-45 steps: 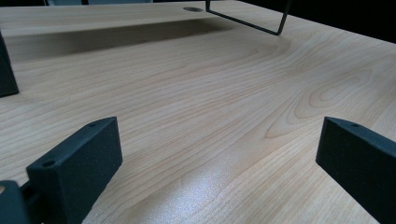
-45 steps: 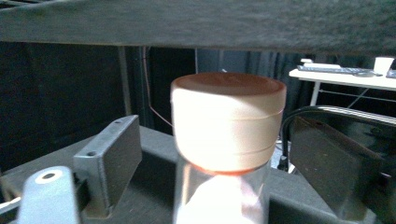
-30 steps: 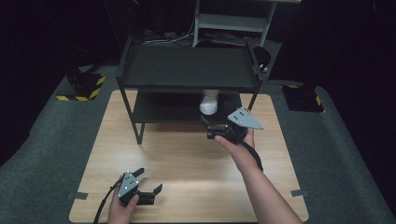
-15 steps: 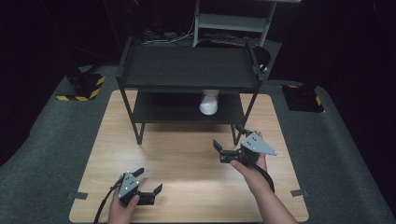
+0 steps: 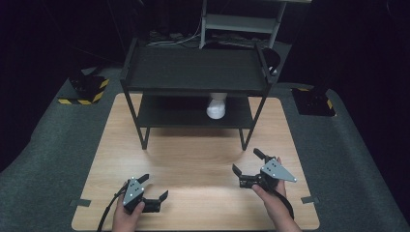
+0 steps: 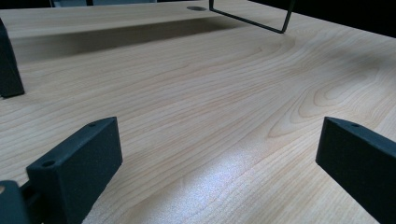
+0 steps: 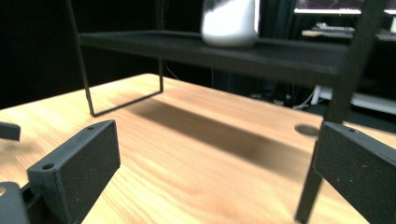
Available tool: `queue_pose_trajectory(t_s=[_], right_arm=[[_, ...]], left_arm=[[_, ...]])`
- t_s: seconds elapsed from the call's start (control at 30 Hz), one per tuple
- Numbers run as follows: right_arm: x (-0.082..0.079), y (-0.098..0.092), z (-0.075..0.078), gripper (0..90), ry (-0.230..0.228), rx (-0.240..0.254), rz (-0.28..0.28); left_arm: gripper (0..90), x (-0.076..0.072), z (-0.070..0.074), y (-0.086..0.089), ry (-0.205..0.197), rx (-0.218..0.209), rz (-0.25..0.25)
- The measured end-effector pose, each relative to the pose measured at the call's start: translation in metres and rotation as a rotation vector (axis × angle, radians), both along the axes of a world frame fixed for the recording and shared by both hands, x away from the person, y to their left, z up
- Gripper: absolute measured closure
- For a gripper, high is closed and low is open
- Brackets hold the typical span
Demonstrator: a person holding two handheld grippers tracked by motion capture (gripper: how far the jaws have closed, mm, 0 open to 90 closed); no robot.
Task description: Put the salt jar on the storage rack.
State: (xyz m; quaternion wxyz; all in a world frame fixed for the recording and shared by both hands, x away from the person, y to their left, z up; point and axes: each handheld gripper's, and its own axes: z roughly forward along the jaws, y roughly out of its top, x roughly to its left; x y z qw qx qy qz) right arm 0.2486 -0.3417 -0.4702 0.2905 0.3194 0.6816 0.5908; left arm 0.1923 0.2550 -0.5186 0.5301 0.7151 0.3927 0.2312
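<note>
- Ahead of the right gripper (image 5: 249, 168), well apart from it and a little to its left as the high view has it, a white cup (image 5: 216, 106) stands on the lower shelf (image 5: 164, 116) of a black two-tier rack (image 5: 193, 72); it is the thing this work looks to be about.
- Seen along the right gripper (image 7: 210, 163), the white cup (image 7: 230, 21) sits high and far off, upright on the lower shelf (image 7: 280, 53), near the shelf's front edge and towards the rack's right-hand side. That spot would suit a reach from this hand, I judge.
- Both jaws of the right gripper stand wide apart with nothing between them but bare wooden table (image 7: 196, 154). It holds nothing.
- Nearer the person's left side, the left gripper (image 5: 150, 191) sits low over the table's near edge, far from the rack and the cup. Its jaws too are spread wide and empty, with only the wooden table (image 6: 201, 121) showing between them.
- A rack leg (image 6: 9, 70) stands off to that gripper's left, and the thin foot bar (image 6: 247, 21) lies far ahead of it.
- With both grippers wide open, down by the table's near edge and on either side of the person, this reads to me as a rest pose: either the cup is placed and done with, or a reach has not yet begun.
- If the cup is to be fetched, the right gripper would have to go forward and pass under the top shelf (image 5: 193, 67), whose low clearance is the likely snag.
</note>
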Motion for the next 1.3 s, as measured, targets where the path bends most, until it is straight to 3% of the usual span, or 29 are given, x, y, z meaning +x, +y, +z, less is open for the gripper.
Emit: queue_pose_trajectory(t_s=[0.17,0.4,0.5,0.57,0.6,0.77,0.97,1.23,1.3], right_arm=[[-0.009,-0.010,-0.018,0.3,0.033,-0.016,-0.030],[-0.017,-0.018,-0.030,0.4,0.057,-0.037,-0.050],[-0.020,-0.023,-0.036,0.3,0.057,-0.081,-0.056],[-0.020,-0.024,-0.038,0.4,0.060,-0.083,-0.057],[-0.021,-0.024,-0.040,0.4,0.078,-0.084,-0.072],[-0.023,-0.024,-0.042,0.4,0.102,-0.099,-0.106],[-0.022,-0.024,-0.045,0.5,0.117,-0.137,-0.102],[-0.022,-0.025,-0.047,0.5,0.128,-0.117,-0.136],[-0.022,-0.024,-0.046,0.5,0.124,-0.140,-0.127]], left_arm=[[0.5,0.000,0.000,-0.001,-0.003,0.003,-0.001],[0.5,-0.001,0.000,-0.001,-0.006,0.004,-0.002],[0.6,-0.001,0.000,-0.001,-0.007,0.007,-0.004],[0.5,-0.001,0.000,-0.001,-0.007,0.008,-0.004],[0.5,-0.001,0.000,-0.001,-0.007,0.008,-0.004],[0.6,-0.001,0.000,-0.001,-0.008,0.008,-0.005],[0.6,-0.001,0.000,-0.001,-0.008,0.008,-0.004],[0.5,0.000,0.000,-0.001,-0.006,0.011,-0.009],[0.5,0.000,0.001,-0.001,-0.004,0.012,-0.009]])
